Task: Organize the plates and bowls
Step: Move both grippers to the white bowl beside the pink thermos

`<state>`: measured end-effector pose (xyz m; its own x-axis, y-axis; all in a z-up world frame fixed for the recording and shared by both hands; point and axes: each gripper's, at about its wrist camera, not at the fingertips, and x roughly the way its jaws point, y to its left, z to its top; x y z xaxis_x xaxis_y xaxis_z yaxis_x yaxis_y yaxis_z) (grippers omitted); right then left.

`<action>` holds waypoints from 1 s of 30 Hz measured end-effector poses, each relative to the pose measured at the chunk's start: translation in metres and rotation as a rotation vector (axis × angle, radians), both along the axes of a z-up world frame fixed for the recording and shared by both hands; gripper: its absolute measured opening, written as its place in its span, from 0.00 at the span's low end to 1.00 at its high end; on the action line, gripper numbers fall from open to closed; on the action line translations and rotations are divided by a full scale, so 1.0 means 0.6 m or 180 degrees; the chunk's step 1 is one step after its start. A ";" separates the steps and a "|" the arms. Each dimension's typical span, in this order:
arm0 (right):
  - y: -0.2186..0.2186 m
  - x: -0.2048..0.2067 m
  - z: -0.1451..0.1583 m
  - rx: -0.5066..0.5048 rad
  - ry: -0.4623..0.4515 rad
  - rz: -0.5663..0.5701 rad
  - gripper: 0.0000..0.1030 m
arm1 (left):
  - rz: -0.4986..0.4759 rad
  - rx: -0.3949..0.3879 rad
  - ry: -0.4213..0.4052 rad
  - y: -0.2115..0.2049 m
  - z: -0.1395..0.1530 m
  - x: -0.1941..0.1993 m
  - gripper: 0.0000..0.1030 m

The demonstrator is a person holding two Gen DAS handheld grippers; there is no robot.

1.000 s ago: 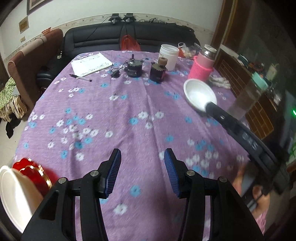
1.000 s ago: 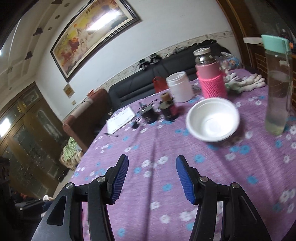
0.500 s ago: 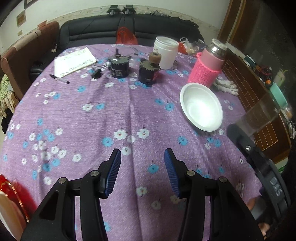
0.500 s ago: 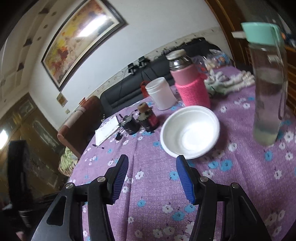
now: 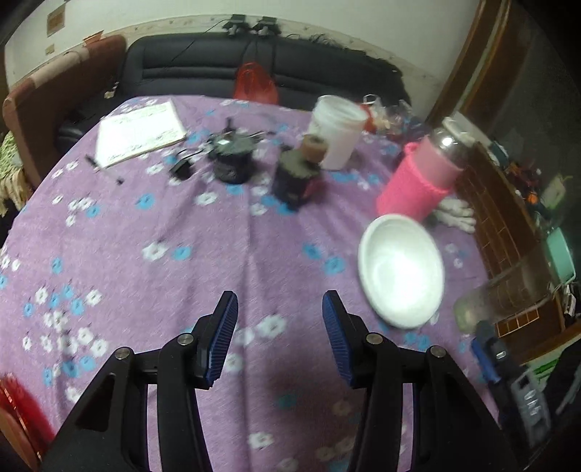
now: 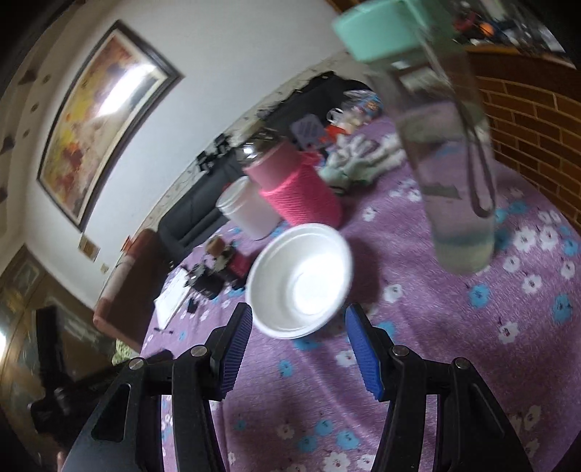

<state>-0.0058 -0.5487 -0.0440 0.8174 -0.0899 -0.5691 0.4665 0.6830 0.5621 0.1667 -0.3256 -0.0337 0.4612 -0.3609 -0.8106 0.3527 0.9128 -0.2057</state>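
Bowl: white, round, empty, set upright on the desk just before the pink-sleeved flask. Left claw and right claw: released, nothing gripped.

Left wrist view: motion blur is smearing the dark objects mid-table, can't tell what they are. Red item is getting cut off by the bottom-left edge, unidentifiable. Right gripper is only partly showing at the lower right, blurred. Right wrist view: clear bottle is running out past the top edge, its green cap being clipped. Notepad writing is too small to read.
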 end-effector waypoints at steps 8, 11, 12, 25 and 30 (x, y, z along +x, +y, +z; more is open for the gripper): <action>-0.048 0.014 -0.050 0.0302 -0.0104 -0.0153 0.55 | 0.0087 0.0009 0.0037 -0.074 -0.034 0.050 0.45; -0.070 0.021 -0.074 0.0573 -0.0118 -0.0168 0.55 | 0.0070 -0.0158 0.0110 -0.081 -0.044 0.065 0.45; -0.077 0.024 -0.081 0.0650 -0.0156 -0.0152 0.55 | 0.0061 -0.0176 0.0120 -0.083 -0.048 0.067 0.45; -0.108 0.068 -0.138 0.1211 -0.0273 0.0015 0.59 | -0.0165 -0.0646 0.0453 -0.098 -0.084 0.084 0.49; -0.108 0.093 -0.144 0.1192 -0.0220 0.0026 0.60 | -0.0228 -0.0697 0.0518 -0.109 -0.099 0.088 0.49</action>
